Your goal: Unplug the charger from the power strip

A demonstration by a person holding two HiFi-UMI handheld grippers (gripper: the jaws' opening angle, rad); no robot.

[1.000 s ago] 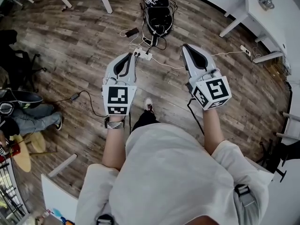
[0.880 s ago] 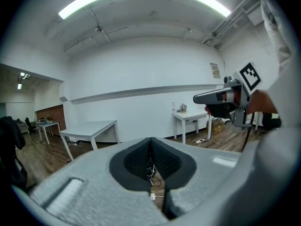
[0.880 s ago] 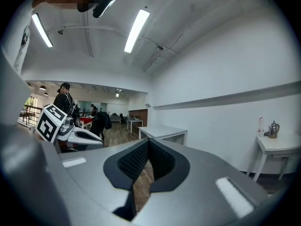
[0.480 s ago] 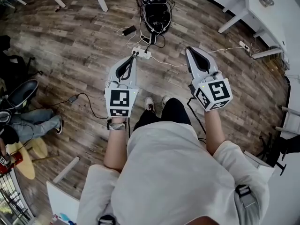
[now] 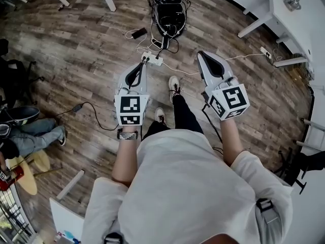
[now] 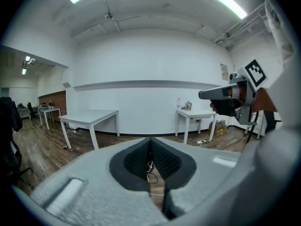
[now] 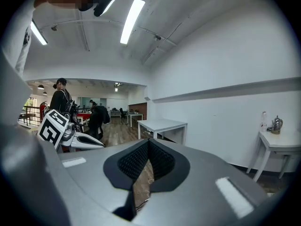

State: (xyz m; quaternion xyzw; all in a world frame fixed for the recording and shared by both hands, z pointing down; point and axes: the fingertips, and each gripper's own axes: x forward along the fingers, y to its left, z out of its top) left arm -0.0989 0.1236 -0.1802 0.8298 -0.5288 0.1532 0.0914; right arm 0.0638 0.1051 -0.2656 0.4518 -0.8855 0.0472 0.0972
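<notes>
the task has not really begun: nothing is unplugged yet. the power strip (image 5: 154, 59) lies on the wooden floor (image 5: 76, 44), ahead of the person. some plugs (image 5: 148, 57) sit in it, and thin cords run away from it, several toward a black bag (image 5: 170, 11) further on. the charger must be one of these plugs, but they are too small for me to tell which one. a small dark block (image 5: 140, 33) on a white cord lies near the strip, apart from it.

in my judgement nearly everything is left: to come down to the strip, to open one pair of jaws, to take the charger and to pull it out, maybe with the other gripper holding the strip down.

the person stands upright with one shoe (image 5: 173, 82) put forward and holds both grippers in front of the body. the left gripper (image 5: 143, 64) points forward and a little downward. in the head view its tip appears just beside the strip, but i judge it is well above it and not touching. its jaws are pressed together with nothing between them; only cords on the floor show through the slit behind the tips. the right gripper (image 5: 201, 54) is held about parallel, well apart from the left one and to the side of the strip. its jaws are also closed on nothing.
</notes>
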